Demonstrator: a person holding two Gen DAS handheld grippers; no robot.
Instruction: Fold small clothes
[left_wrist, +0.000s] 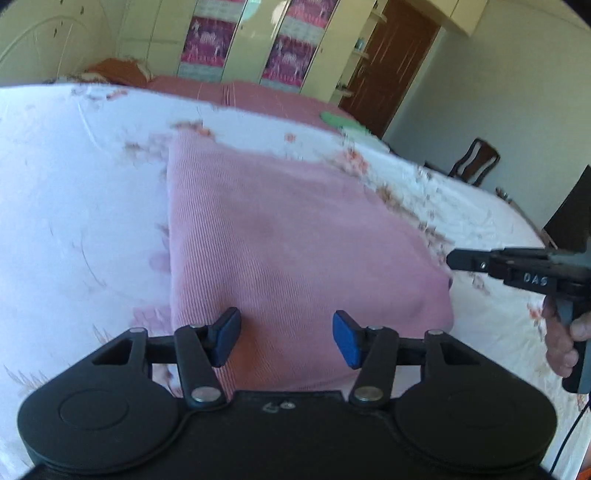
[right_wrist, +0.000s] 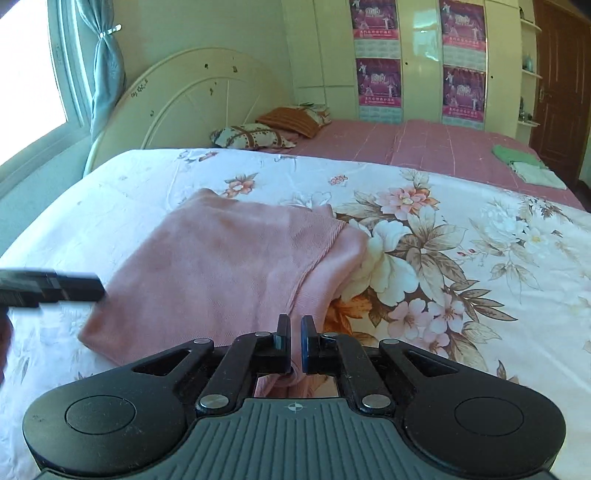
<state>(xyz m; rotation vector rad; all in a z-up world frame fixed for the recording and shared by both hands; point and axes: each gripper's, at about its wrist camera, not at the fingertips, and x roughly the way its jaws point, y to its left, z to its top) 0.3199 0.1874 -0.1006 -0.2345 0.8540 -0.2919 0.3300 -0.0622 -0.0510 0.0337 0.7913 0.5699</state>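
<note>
A pink knit garment (left_wrist: 288, 236) lies folded on the white floral sheet (left_wrist: 74, 206); it also shows in the right wrist view (right_wrist: 221, 266). My left gripper (left_wrist: 286, 338) is open, its blue pads over the garment's near edge, empty. My right gripper (right_wrist: 294, 343) has its jaws nearly together, a thin gap between them, over the garment's near right corner; pink cloth shows just below the fingers, and I cannot tell whether it is pinched. The right gripper appears from the side at the garment's right edge (left_wrist: 517, 266). The left gripper's tip shows blurred at the left (right_wrist: 51, 288).
The sheet (right_wrist: 480, 258) covers the near bed. A pink bedspread (right_wrist: 424, 144) lies beyond, with pillows (right_wrist: 251, 136) and folded green and white cloths (right_wrist: 524, 162). Headboard (right_wrist: 192, 99), wardrobe (right_wrist: 417, 59), door (left_wrist: 399, 66) and chair (left_wrist: 476, 162) stand around.
</note>
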